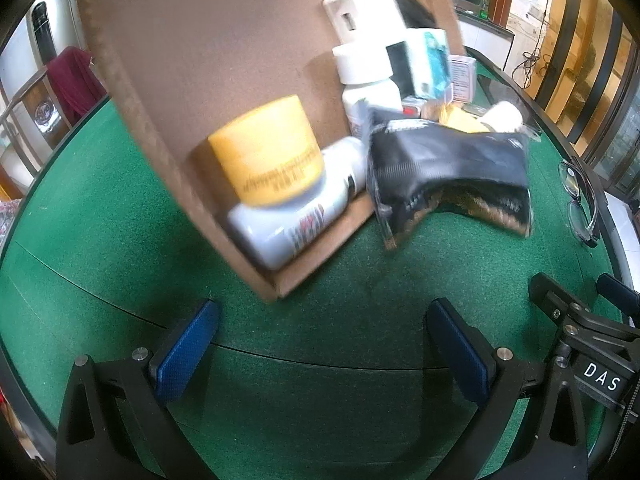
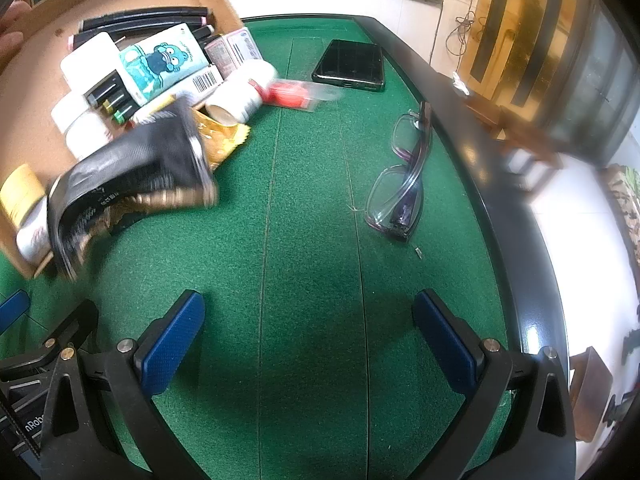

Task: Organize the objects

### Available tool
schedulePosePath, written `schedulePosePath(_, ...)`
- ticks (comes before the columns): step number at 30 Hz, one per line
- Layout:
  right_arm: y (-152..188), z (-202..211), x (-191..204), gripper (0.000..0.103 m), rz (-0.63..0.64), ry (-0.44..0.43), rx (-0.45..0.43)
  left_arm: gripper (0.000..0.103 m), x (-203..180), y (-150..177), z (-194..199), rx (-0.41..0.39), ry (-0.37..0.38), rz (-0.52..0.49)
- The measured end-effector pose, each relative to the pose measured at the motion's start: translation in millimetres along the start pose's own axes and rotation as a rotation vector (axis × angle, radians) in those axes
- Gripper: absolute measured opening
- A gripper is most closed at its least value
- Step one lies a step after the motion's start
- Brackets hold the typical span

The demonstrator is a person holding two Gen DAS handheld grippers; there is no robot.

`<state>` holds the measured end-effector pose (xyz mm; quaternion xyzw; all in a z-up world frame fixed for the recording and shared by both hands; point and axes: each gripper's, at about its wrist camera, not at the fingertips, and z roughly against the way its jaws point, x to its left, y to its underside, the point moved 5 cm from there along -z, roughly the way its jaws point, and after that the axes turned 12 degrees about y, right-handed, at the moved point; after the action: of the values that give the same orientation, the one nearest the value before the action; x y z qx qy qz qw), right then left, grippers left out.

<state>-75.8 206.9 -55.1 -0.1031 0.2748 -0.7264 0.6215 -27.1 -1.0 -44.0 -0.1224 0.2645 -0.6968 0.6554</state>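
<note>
A tilted cardboard box (image 1: 208,60) spills its contents onto the green table (image 1: 120,220). In it lie a yellow jar (image 1: 268,152), a white bottle on its side (image 1: 296,220), a capped white bottle (image 1: 364,76) and a teal tissue pack (image 2: 164,60). A blurred black packet (image 2: 132,176) hangs over the box's low edge, beside a yellow wrapper (image 2: 224,140), a white roll (image 2: 240,96) and a red item (image 2: 288,94). My left gripper (image 1: 323,308) is open over bare felt just before the box corner. My right gripper (image 2: 308,296) is open and empty, to the right of the pile.
A person's hand (image 2: 12,28) grips the box's raised far edge. A black phone (image 2: 350,65) lies flat at the far side, and folded glasses (image 2: 404,176) rest near the table's dark right rim (image 2: 500,200). Bare felt stretches between the pile and the glasses.
</note>
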Motion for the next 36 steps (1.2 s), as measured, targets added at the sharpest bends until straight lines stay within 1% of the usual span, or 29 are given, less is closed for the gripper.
schedulePosePath(5, -1, -2, -1, 0.103, 0.000, 0.000, 0.000, 0.102, 0, 1, 1, -0.002, -0.006, 0.000)
schedulePosePath(7, -1, -3, -1, 0.103, 0.000, 0.000, 0.000, 0.102, -2, 9, 7, -0.009, -0.016, 0.022)
schedulePosePath(17, -1, -2, 0, 0.103, 0.000, 0.000, -0.001, 0.102, -1, 13, 8, -0.012, -0.014, 0.022)
schedulePosePath(25, -1, -2, -1, 0.103, 0.000, 0.000, 0.000, 0.102, -4, 25, 9, -0.016, -0.017, 0.025)
schedulePosePath(36, -1, -2, 0, 0.103, 0.000, 0.000, 0.000, 0.102, -4, 23, 9, -0.016, -0.016, 0.025)
